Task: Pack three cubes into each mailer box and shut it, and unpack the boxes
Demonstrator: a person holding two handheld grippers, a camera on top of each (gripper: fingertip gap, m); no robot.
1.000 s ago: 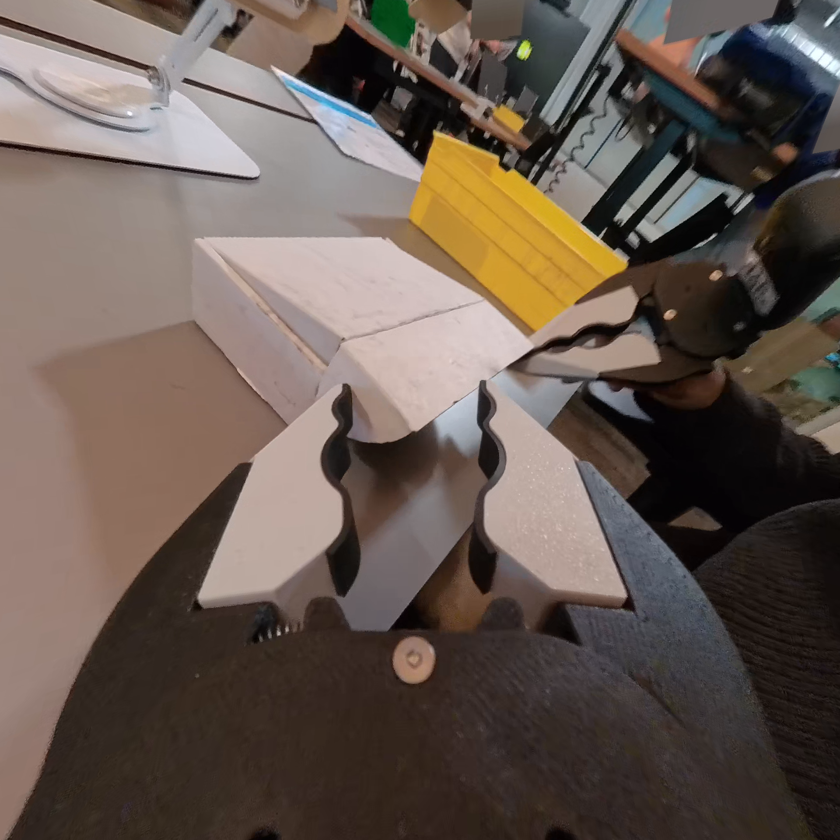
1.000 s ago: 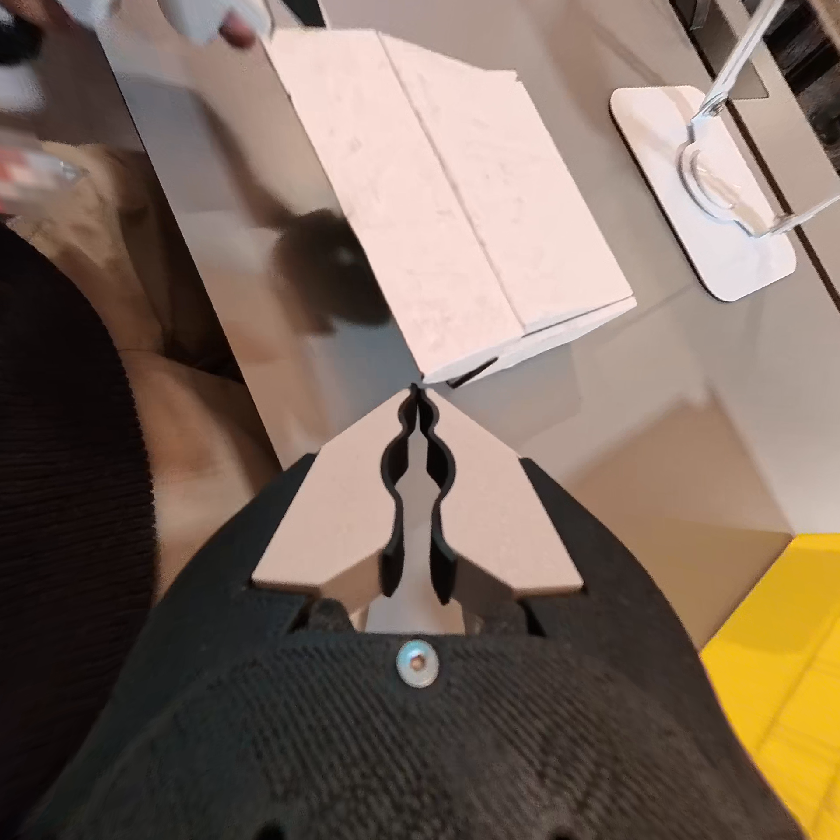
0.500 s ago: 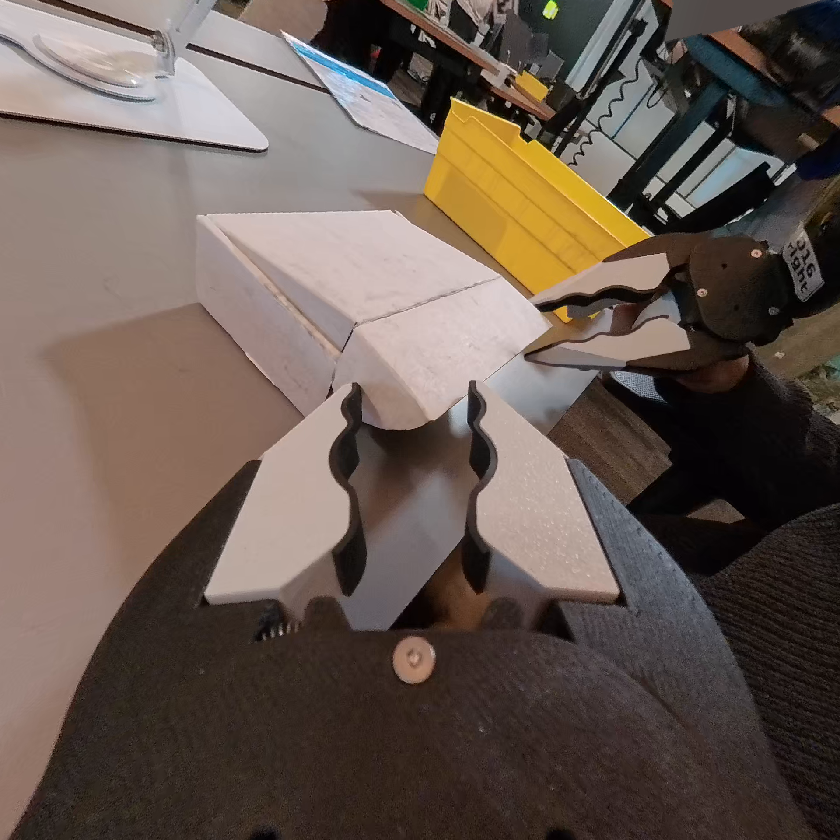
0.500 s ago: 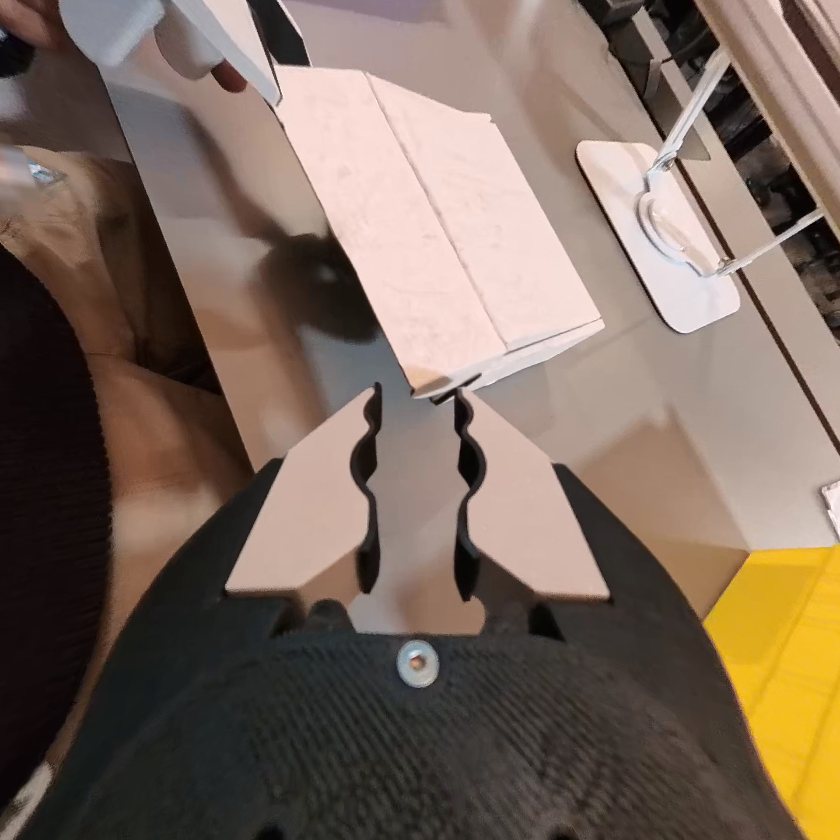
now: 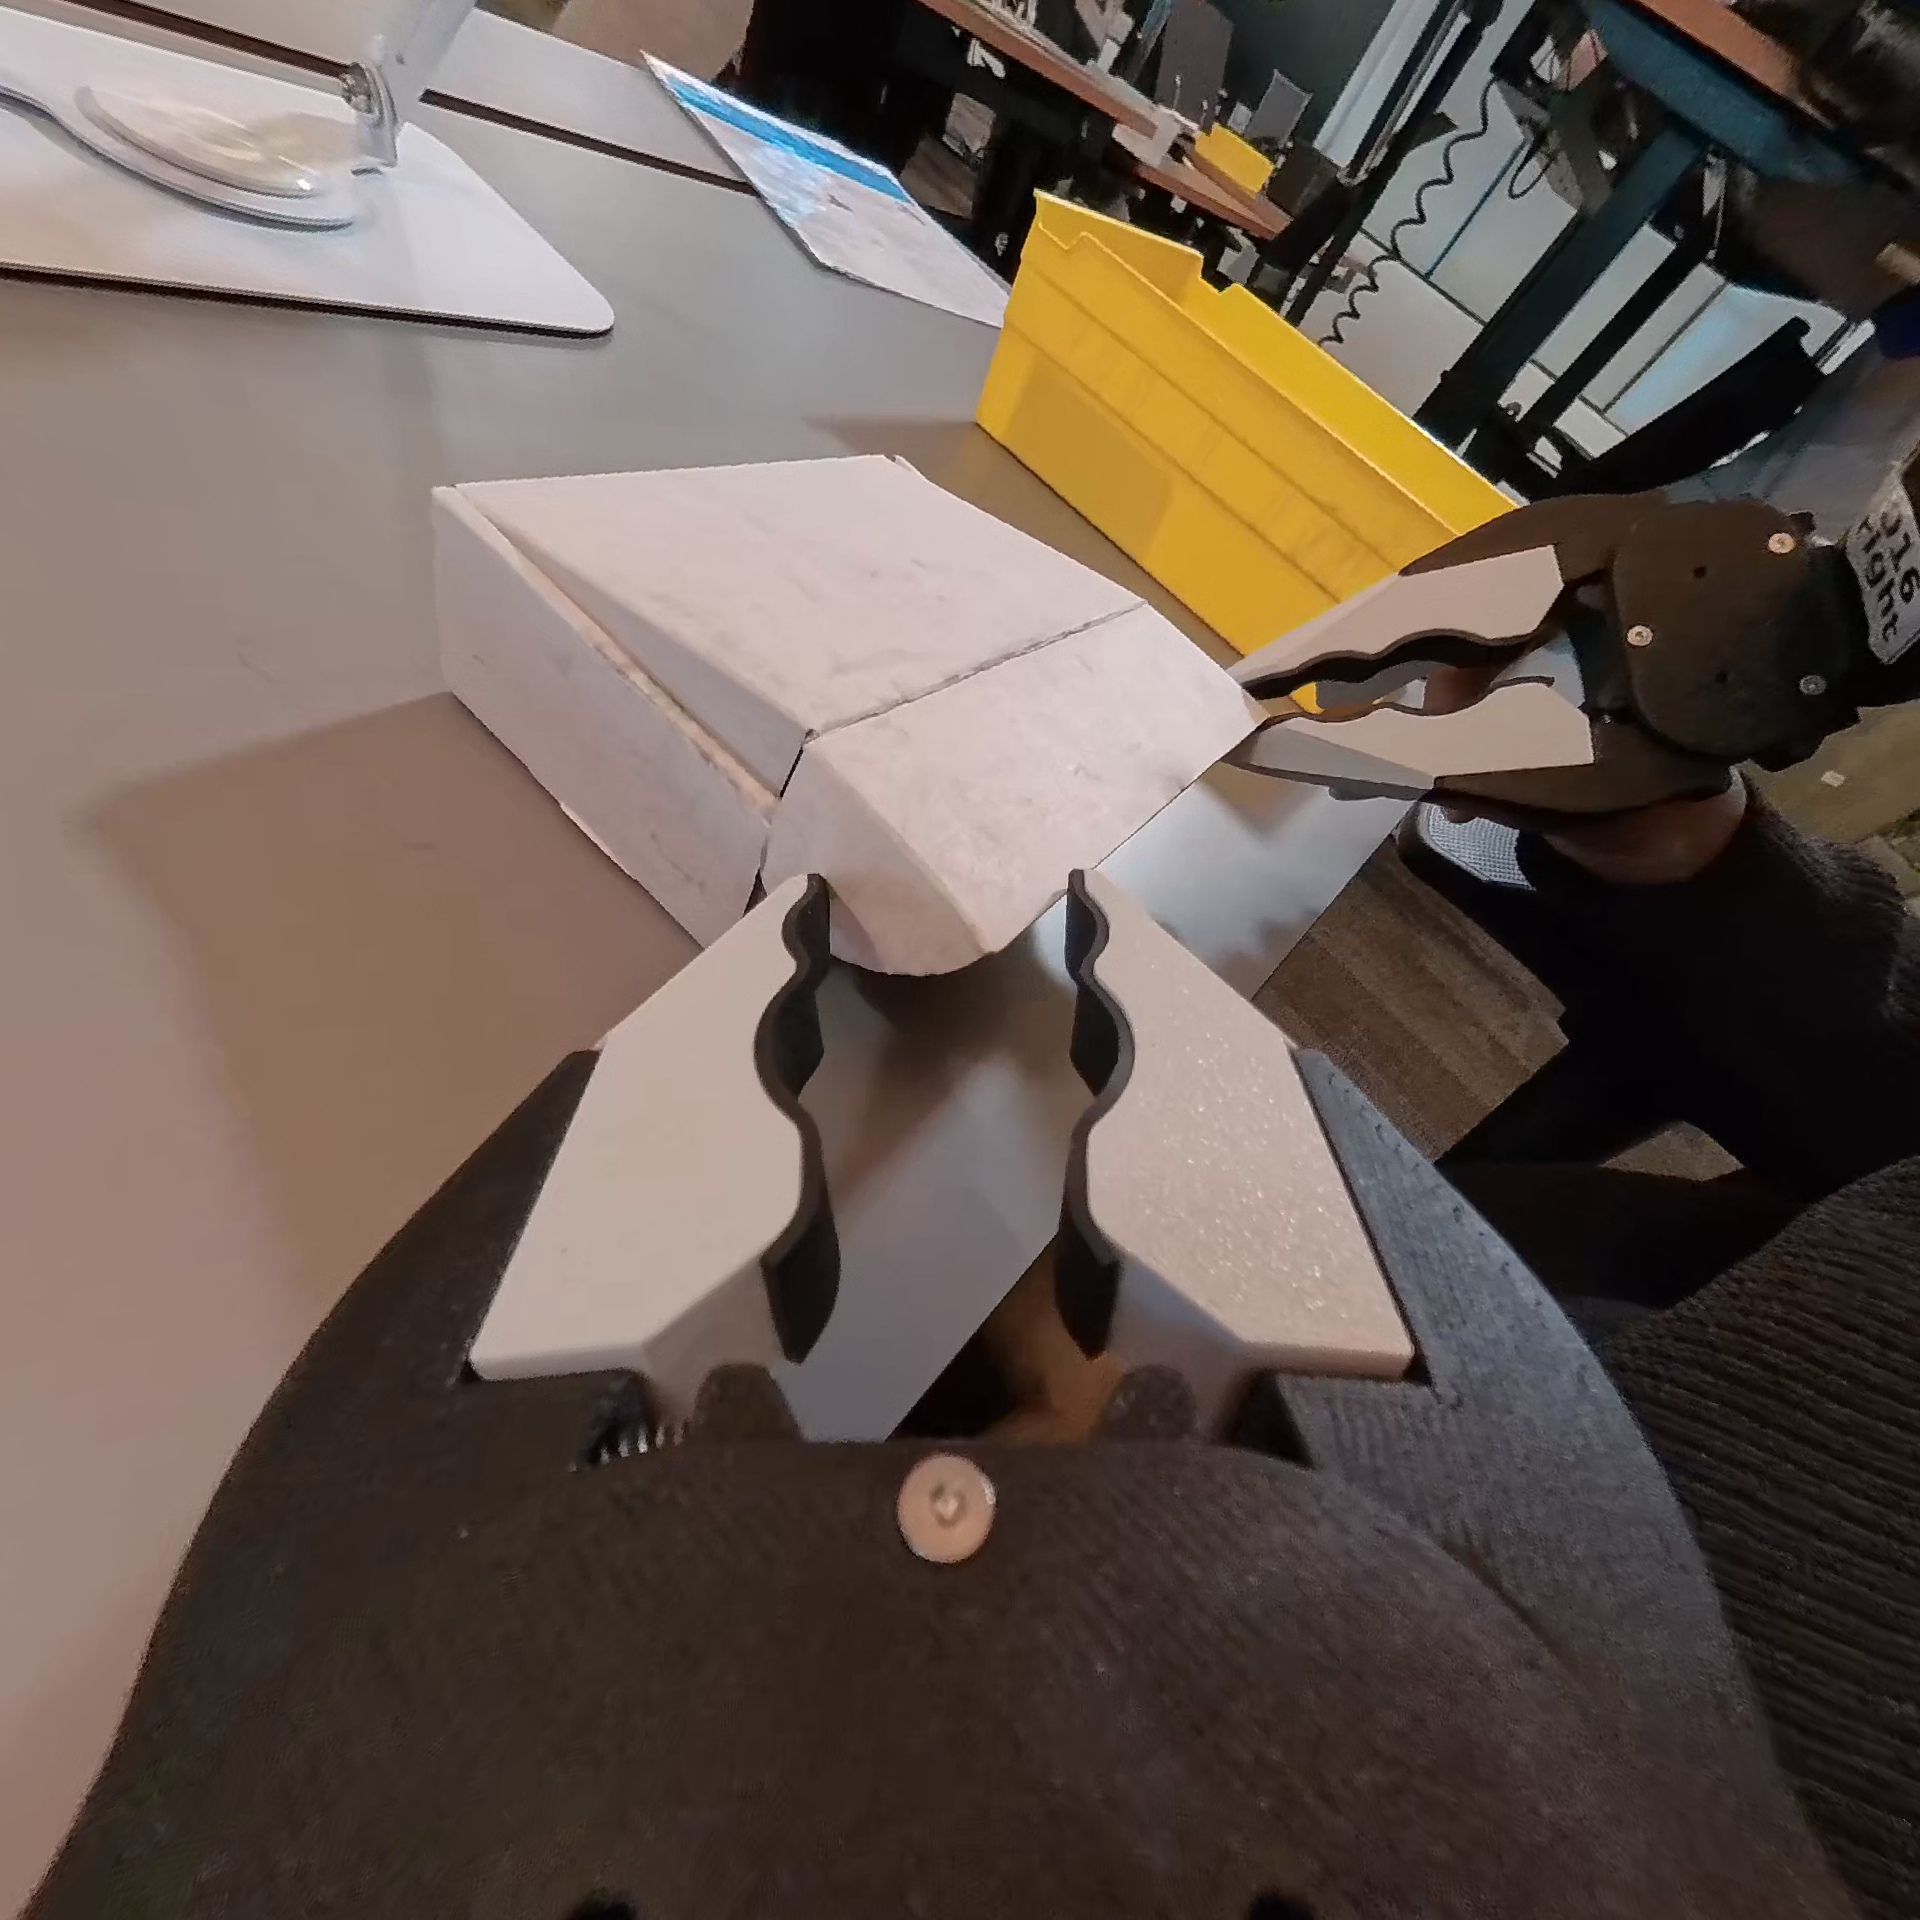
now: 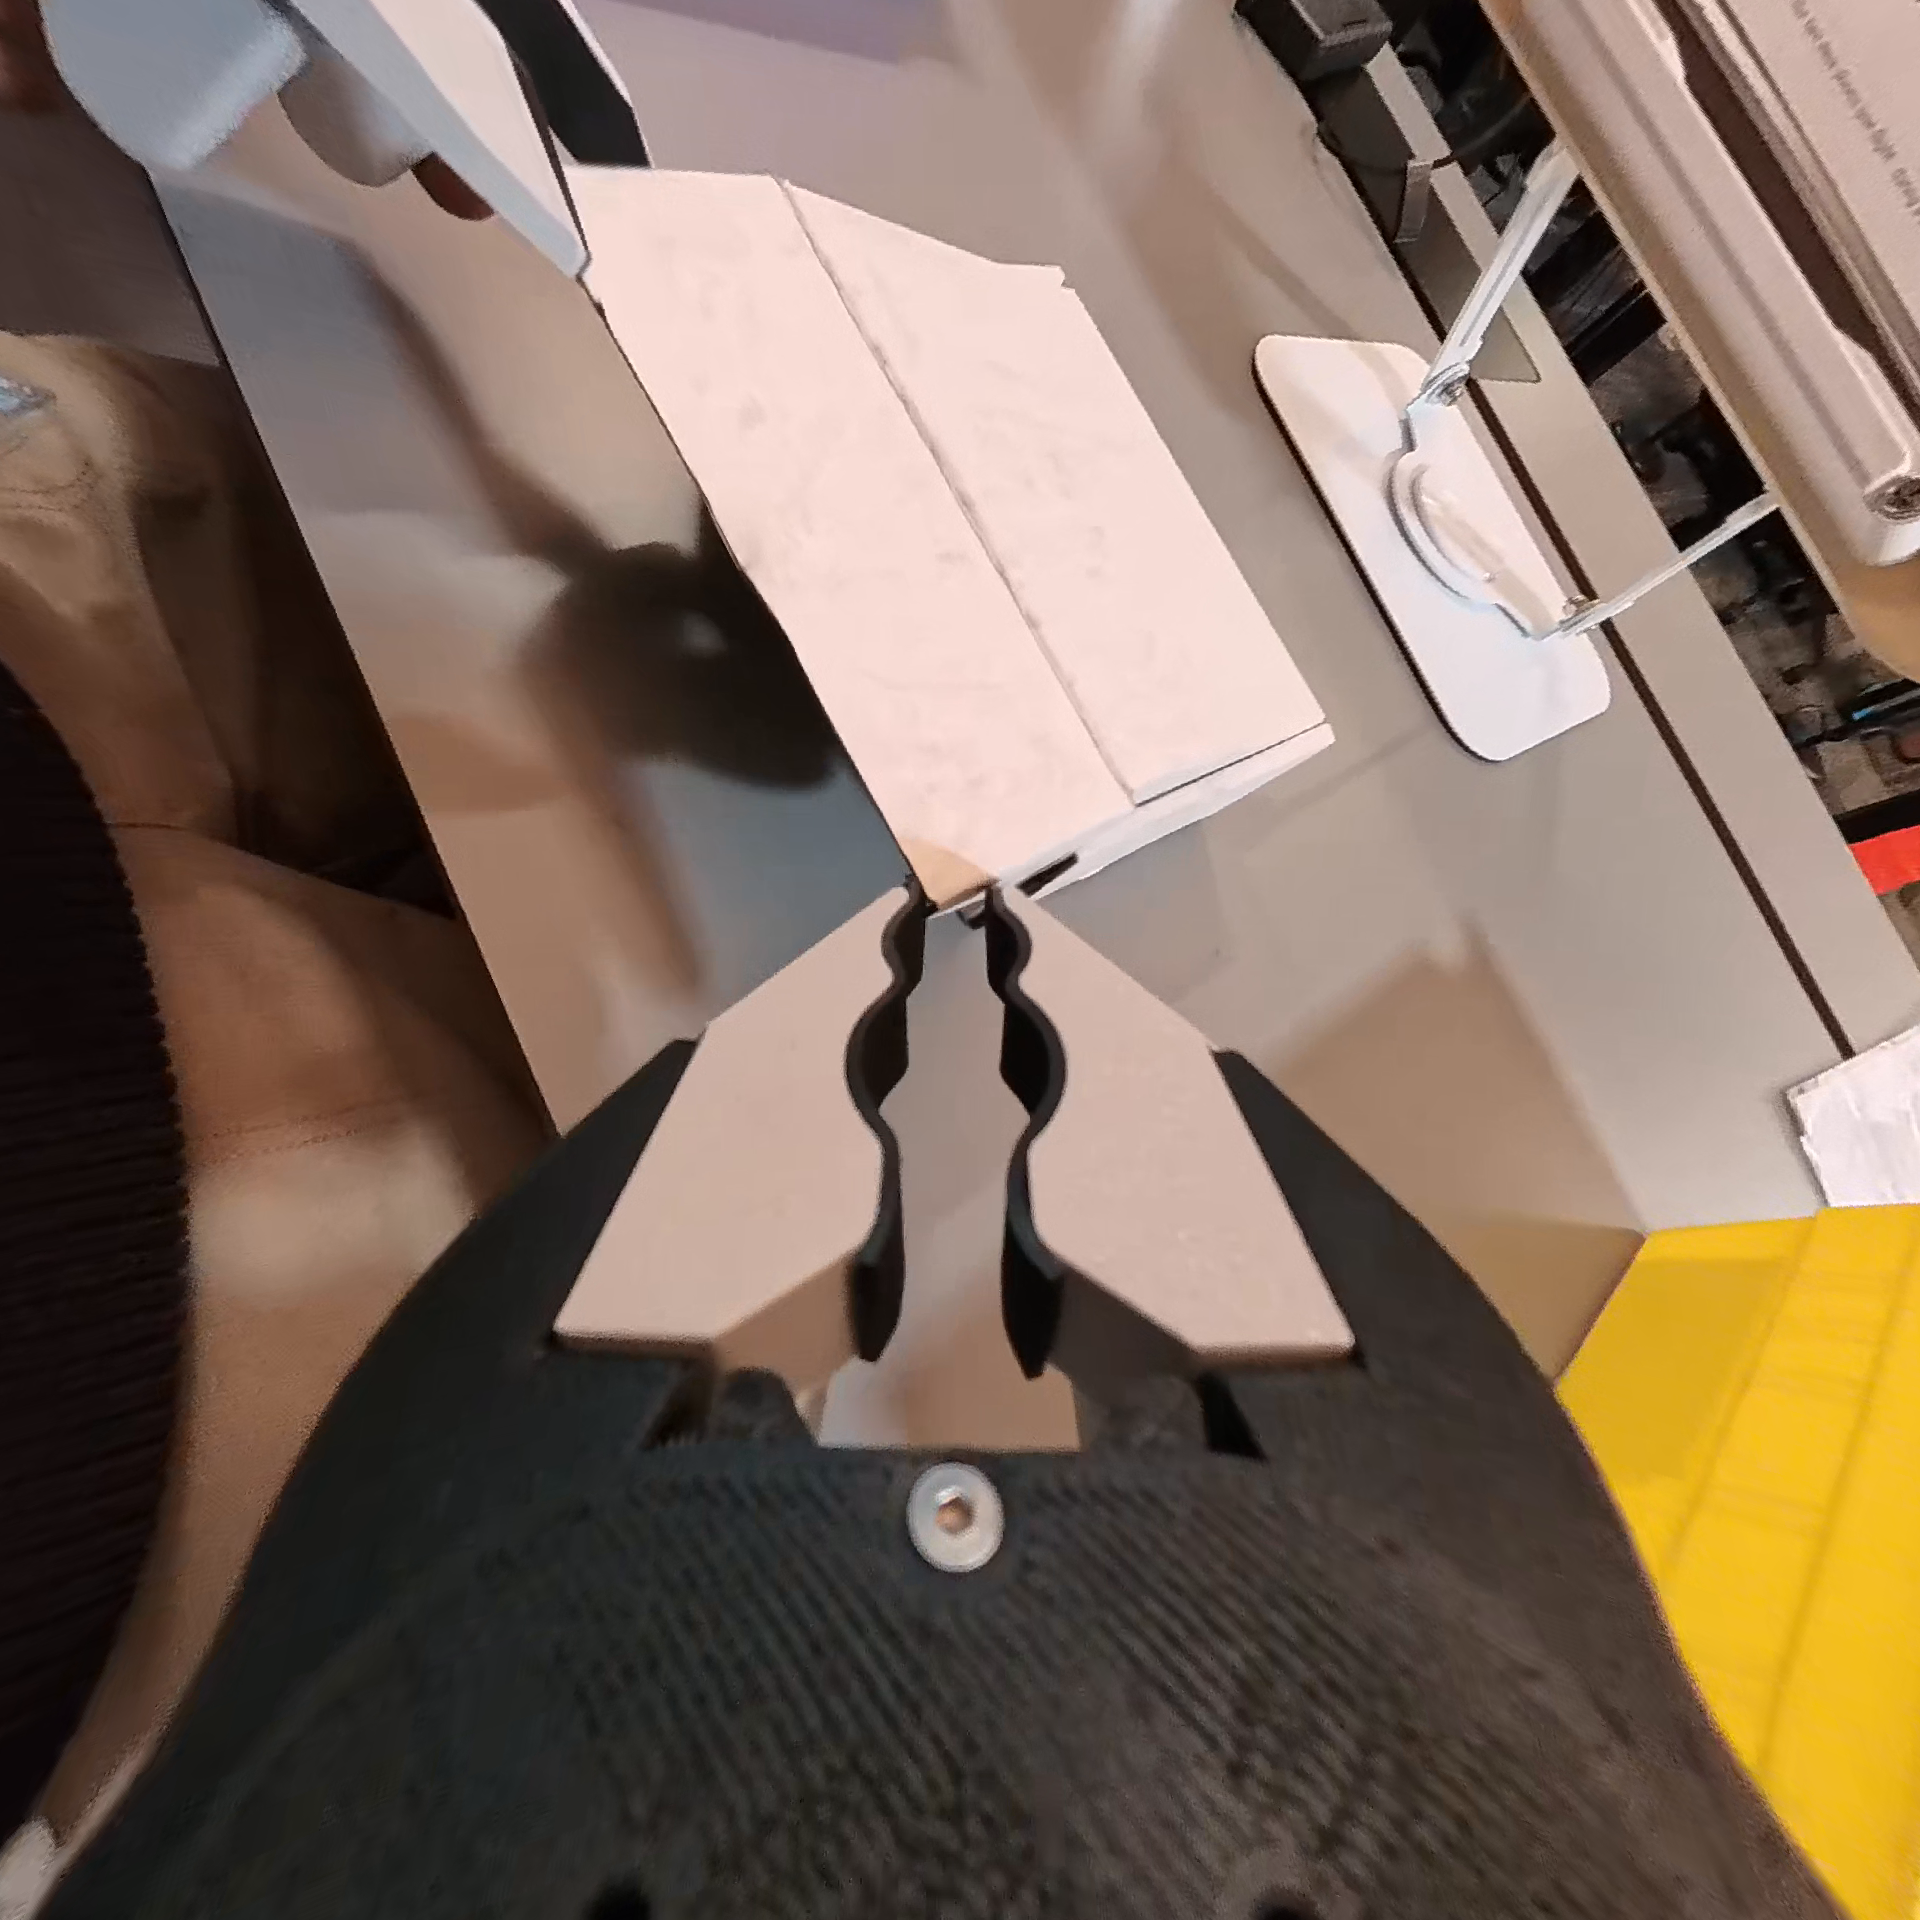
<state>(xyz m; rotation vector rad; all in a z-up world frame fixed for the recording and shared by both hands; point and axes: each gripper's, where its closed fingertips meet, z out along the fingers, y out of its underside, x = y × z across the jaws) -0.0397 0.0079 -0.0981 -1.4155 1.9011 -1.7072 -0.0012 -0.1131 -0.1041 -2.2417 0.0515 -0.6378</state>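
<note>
One white box point(image 5: 790, 623) at table point(image 5: 260, 935) centre, lid flap sticking out unlatched. At seven o'clock, left gripper point(image 5: 940, 914) spread wide around flap's near corner. At three o'clock, right gripper point(image 6: 954, 912) pinching the other corner, probably to swing the lid. Yellow bin point(image 5: 1195, 416) at one o'clock.

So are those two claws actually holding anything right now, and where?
The right claw is pinching the near corner of the white mailer box's front flap. The left claw is open, flanking the flap's other corner, gripping nothing.
</note>
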